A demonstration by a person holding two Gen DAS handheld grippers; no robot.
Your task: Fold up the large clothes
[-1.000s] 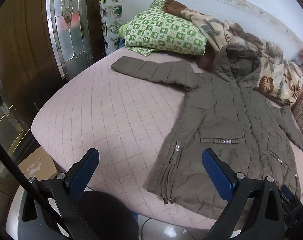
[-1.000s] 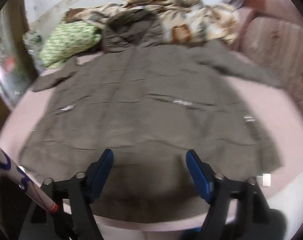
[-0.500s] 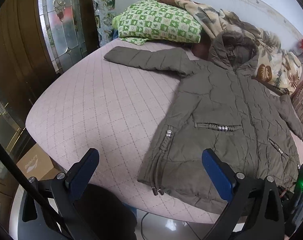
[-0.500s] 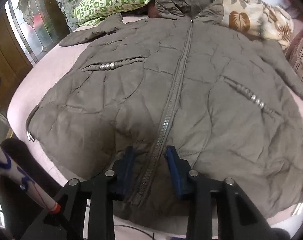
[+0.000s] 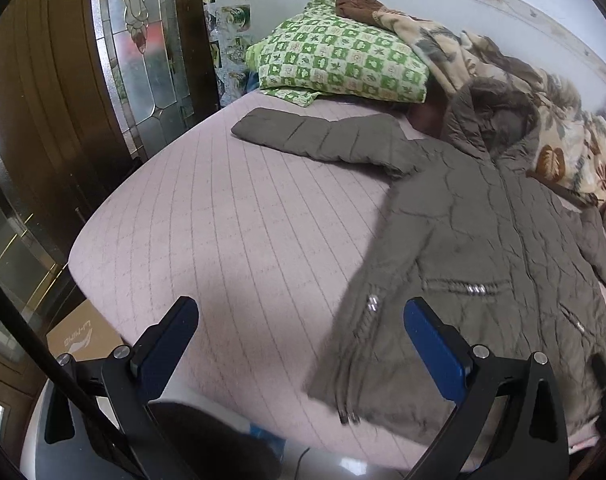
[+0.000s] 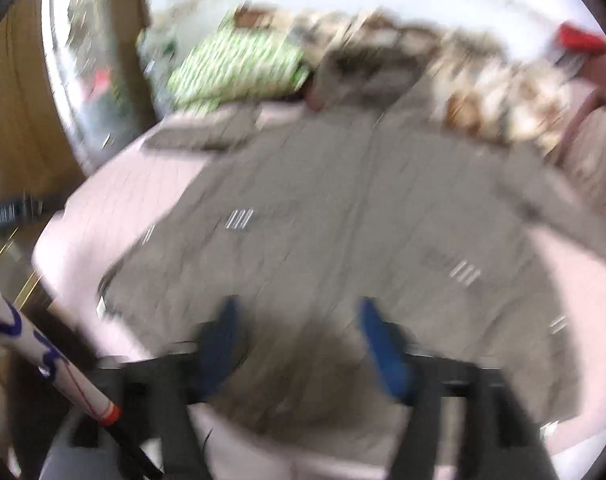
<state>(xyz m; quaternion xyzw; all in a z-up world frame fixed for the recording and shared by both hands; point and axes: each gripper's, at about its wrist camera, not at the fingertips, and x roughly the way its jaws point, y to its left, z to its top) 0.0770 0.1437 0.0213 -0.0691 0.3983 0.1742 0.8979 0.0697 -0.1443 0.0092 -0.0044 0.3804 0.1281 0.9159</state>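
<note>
An olive-brown hooded padded jacket point(image 5: 475, 248) lies front up and spread flat on a pink quilted bed point(image 5: 231, 232), hood toward the wall, one sleeve point(image 5: 323, 140) stretched to the left. My left gripper point(image 5: 299, 332) is open and empty, held above the bed's near edge just left of the jacket's hem corner. The right wrist view is badly blurred by motion. It shows the jacket point(image 6: 343, 208) spread ahead and my right gripper point(image 6: 299, 324) open above the middle of the hem, holding nothing.
A green checked pillow point(image 5: 343, 64) and a leaf-patterned blanket point(image 5: 543, 120) lie at the head of the bed by the wall. A wooden door with stained glass point(image 5: 143, 40) stands left. A cardboard box point(image 5: 83, 336) sits on the floor below the bed's corner.
My right gripper, nearly closed at the jacket's zipper hem half a second ago, has opened and pulled back fast. My left gripper stays open and has shifted slightly over the bed edge.
</note>
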